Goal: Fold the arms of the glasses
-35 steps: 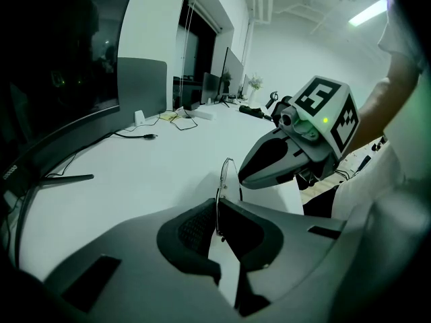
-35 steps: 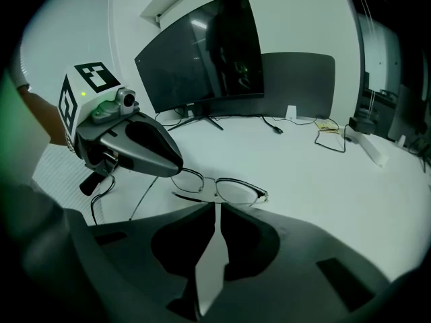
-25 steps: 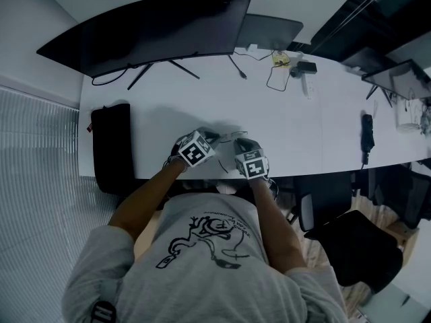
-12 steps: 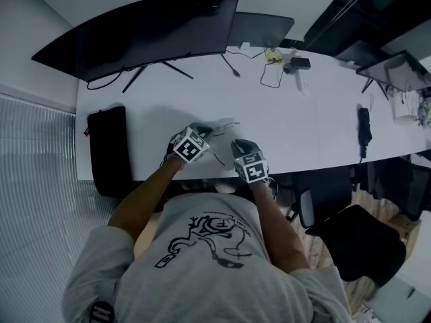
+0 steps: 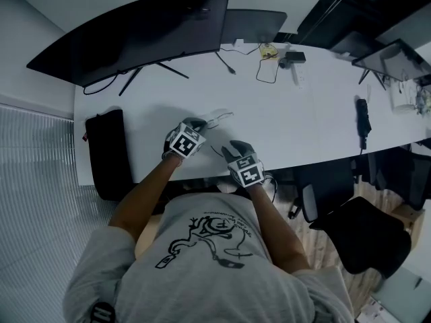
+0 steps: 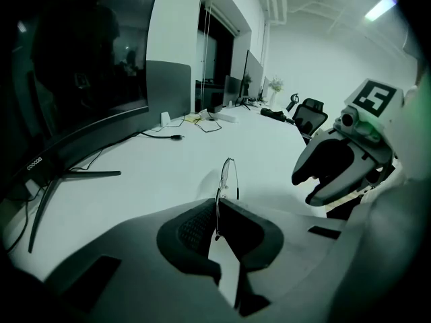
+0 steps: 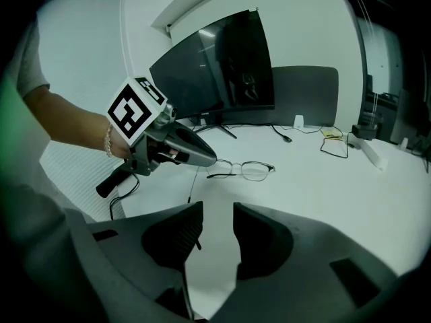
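Note:
Thin wire-framed glasses [image 7: 248,169] lie lenses-up over the white desk [image 5: 283,123]; they also show as glasses [image 5: 219,117] in the head view. My left gripper [image 6: 219,207] is shut on one end of the frame [image 6: 227,173], seen edge-on between its pads. One slim arm [image 7: 190,192] hangs from that end towards my right gripper [image 7: 217,210]. Its jaws have just been opening; the arm's tip sits by the left pad [image 7: 176,237] with nothing pressed. In the head view the left gripper [image 5: 200,122] is beside the glasses and the right gripper [image 5: 226,151] nearer the desk's front edge.
A wide curved monitor [image 5: 135,29] stands at the back on a thin-legged stand. A black bag [image 5: 108,150] lies at the desk's left end. Cables and small devices [image 5: 273,59] sit at the far right, with an office chair [image 5: 350,237] beyond the front edge.
The right gripper has drawn back from the glasses towards the desk's front edge and its jaws have parted. The left gripper has shifted slightly left, still holding the frame.

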Available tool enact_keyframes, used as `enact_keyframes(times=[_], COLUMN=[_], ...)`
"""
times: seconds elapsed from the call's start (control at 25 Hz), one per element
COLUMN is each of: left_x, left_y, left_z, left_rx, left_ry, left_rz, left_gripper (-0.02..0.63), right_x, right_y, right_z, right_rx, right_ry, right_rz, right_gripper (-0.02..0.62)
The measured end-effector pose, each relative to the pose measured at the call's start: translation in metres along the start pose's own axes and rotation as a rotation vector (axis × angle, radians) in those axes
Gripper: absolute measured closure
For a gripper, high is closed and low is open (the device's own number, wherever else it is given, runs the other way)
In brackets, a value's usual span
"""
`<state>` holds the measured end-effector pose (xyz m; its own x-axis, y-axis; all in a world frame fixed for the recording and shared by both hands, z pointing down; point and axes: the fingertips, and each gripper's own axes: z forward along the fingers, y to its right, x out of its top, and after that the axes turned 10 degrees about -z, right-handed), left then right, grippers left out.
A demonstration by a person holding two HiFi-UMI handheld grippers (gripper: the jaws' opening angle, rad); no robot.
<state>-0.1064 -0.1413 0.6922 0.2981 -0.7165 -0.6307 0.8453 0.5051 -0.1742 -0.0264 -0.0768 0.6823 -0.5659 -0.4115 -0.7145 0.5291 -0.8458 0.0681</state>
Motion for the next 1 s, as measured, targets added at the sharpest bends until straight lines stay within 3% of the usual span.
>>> enact_keyframes(times=[0.24, 1.0], left_x=[0.002, 0.000], left_y=[-0.005, 0.008], left_z=[0.000, -0.014], left_rx=[0.010, -0.057], left_ry=[0.004, 0.023], left_rz=[-0.019, -0.112], left_gripper=[0.574, 0.574], right_x=[-0.003, -0.026], right_y=[-0.026, -0.012], right_z=[0.009, 0.015], right_rx=[0.025, -0.056], right_ry=[-0.022, -0.102], right_rz=[-0.031, -0.043], right_gripper=[0.367, 0.339])
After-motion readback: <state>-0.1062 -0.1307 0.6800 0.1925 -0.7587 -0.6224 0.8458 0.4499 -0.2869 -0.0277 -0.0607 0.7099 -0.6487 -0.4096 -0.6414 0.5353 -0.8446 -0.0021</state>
